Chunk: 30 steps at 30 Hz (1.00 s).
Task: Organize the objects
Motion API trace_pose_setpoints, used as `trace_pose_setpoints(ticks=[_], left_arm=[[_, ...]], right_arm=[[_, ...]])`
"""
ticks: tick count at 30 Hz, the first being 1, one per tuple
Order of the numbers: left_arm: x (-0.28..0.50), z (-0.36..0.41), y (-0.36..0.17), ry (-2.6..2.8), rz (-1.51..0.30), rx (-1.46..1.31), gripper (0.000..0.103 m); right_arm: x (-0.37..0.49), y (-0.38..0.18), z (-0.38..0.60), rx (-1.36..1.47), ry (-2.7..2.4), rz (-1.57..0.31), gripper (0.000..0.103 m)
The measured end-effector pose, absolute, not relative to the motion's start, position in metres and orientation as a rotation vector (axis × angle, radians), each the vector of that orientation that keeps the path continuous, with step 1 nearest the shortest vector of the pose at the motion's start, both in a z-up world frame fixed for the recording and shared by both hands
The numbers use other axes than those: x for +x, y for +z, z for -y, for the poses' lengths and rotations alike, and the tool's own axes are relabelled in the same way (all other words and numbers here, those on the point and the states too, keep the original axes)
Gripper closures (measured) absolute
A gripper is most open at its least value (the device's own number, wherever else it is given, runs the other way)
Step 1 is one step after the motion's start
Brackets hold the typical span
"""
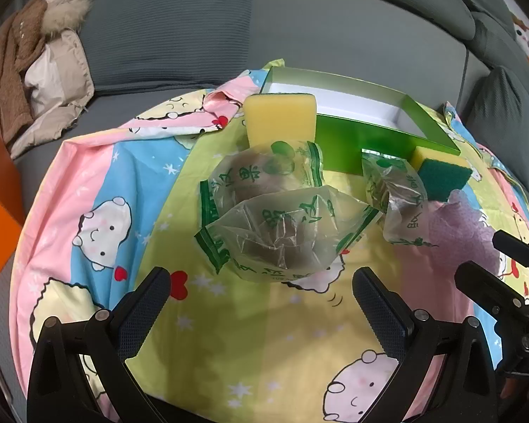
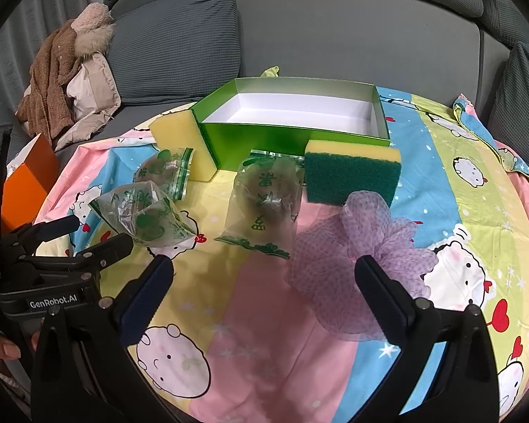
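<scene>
An open green box [image 2: 292,134] [image 1: 363,137] with a white inside stands at the back of the cartoon-print cloth [image 2: 264,317]. A yellow sponge [image 1: 280,116] [image 2: 180,137] leans at its left corner. A green-and-yellow scouring sponge [image 2: 351,176] [image 1: 441,176] lies in front of it. Three clear bags with green print [image 1: 282,239] [image 1: 268,172] [image 2: 264,204] hold brown items. A purple mesh puff [image 2: 356,261] [image 1: 462,232] lies at the right. My left gripper [image 1: 261,292] is open just before the nearest bag. My right gripper [image 2: 264,282] is open, its right finger over the puff.
The cloth lies on a grey sofa [image 2: 335,35]. A brown and beige coat pile [image 2: 70,81] [image 1: 35,70] sits at the left back. An orange box [image 2: 24,183] [image 1: 0,190] stands at the left edge. Grey cushions [image 2: 522,98] stand at the right.
</scene>
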State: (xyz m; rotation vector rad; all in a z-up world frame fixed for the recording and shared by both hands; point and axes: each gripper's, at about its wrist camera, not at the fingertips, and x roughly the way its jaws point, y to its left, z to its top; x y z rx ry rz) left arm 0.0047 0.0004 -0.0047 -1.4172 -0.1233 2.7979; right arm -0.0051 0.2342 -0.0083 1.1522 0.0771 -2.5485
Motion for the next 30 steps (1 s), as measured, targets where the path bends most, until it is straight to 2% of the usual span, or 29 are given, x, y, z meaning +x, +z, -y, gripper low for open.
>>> trace_pose_setpoints(ticks=[30], left_arm=[[0.0026,0.0002,-0.0072,2.801,0.129,-1.436,0.001]], right_arm=[[-0.0038,-0.0086,-0.2341,1.148,-2.552,-0.086,0.0]])
